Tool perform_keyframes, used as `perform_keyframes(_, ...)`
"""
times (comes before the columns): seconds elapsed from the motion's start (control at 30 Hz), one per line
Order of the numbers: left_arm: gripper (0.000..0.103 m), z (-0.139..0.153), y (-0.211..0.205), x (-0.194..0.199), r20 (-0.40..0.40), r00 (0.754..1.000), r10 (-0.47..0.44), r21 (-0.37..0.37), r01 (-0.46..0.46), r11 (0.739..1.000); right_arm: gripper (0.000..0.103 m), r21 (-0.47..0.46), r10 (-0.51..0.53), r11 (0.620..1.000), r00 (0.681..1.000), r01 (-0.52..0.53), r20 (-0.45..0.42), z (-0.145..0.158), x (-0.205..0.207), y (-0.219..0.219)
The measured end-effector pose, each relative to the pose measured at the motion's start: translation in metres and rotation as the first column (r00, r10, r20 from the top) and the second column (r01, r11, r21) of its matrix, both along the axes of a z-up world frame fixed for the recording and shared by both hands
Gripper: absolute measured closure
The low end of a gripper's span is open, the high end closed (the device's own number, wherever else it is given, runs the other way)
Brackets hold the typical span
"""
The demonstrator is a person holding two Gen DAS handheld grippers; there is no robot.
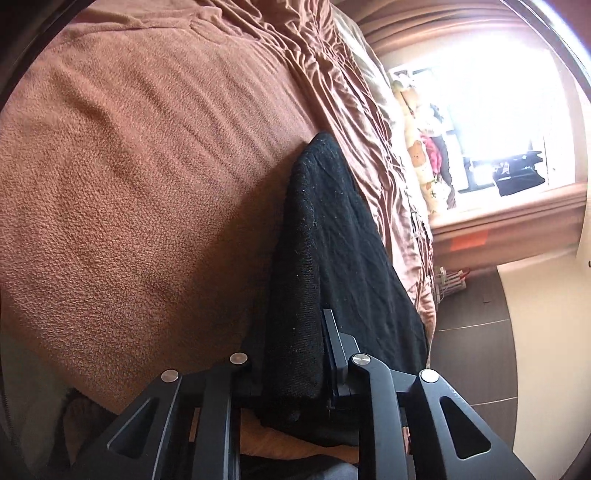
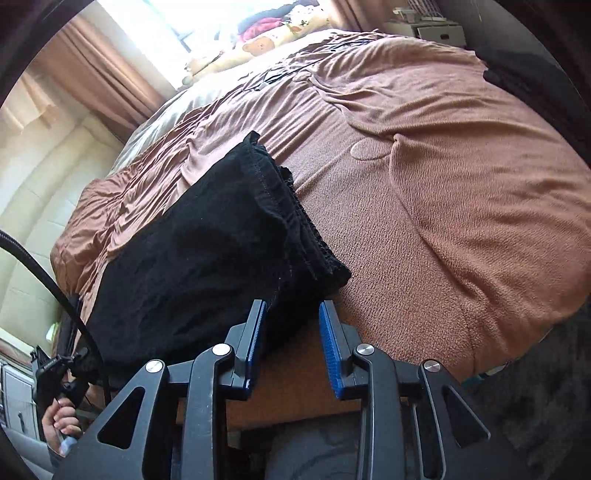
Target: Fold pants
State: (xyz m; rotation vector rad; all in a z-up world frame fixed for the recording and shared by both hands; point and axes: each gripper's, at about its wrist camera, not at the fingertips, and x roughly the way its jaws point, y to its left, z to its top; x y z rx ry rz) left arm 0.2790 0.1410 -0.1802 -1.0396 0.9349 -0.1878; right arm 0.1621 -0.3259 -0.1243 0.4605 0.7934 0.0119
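Note:
Black pants (image 1: 332, 240) lie folded in a long strip on the brown fleece blanket (image 1: 147, 166) of a bed. My left gripper (image 1: 295, 343) is shut on a thick folded edge of them, and the fabric fills the gap between its fingers. In the right wrist view the pants (image 2: 192, 258) show their gathered waistband (image 2: 306, 236). My right gripper (image 2: 291, 306) stands open at that near corner. One blue pad (image 2: 255, 332) lies against the cloth; the other pad (image 2: 330, 339) is apart from it, with blanket (image 2: 443, 184) showing between. A hand (image 2: 59, 417) holds the other gripper at the strip's far end.
A bear-print pillow (image 2: 258, 44) and a bright window (image 1: 498, 92) lie past the bed. Dark floor tiles (image 1: 472, 350) run along the bed's edge. A white drawer unit (image 2: 436, 29) stands beyond the far corner. A black cable (image 2: 44, 273) arcs at the left.

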Motion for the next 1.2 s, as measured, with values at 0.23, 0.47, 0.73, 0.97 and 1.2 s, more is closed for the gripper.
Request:
perform_keyframes(0.23, 0.086, 0.026, -0.003, 0.002, 0.049, 0.998, -0.037, 0.030, 0.036, 0.999, 0.056, -0.135, 0.059, 0.989, 0.998, -0.054, 0.029, 0.026, -0.016, 0.038)
perform_keyframes(0.47, 0.089, 0.039, -0.009, 0.005, 0.086, 0.994, -0.062, 0.054, 0.057, 0.997, 0.037, -0.223, 0.120, 0.969, 0.991, -0.102, 0.067, 0.046, -0.021, 0.074)
perform_keyframes(0.73, 0.089, 0.048, -0.015, 0.004, 0.122, 0.991, -0.061, 0.059, 0.054, 0.997, 0.021, -0.297, 0.168, 0.947, 0.979, -0.126, 0.119, 0.053, -0.018, 0.108)
perform_keyframes(0.97, 0.089, 0.045, -0.015, -0.003, 0.142, 0.989, -0.035, 0.047, 0.029, 0.998, 0.021, -0.297, 0.225, 0.937, 0.969, -0.185, 0.106, 0.051, 0.004, 0.137)
perform_keyframes(1.2, 0.089, 0.036, -0.016, -0.009, 0.167, 0.986, 0.014, 0.025, -0.019, 1.000, 0.021, -0.246, 0.280, 0.936, 0.955, -0.251, 0.094, 0.039, 0.039, 0.158)
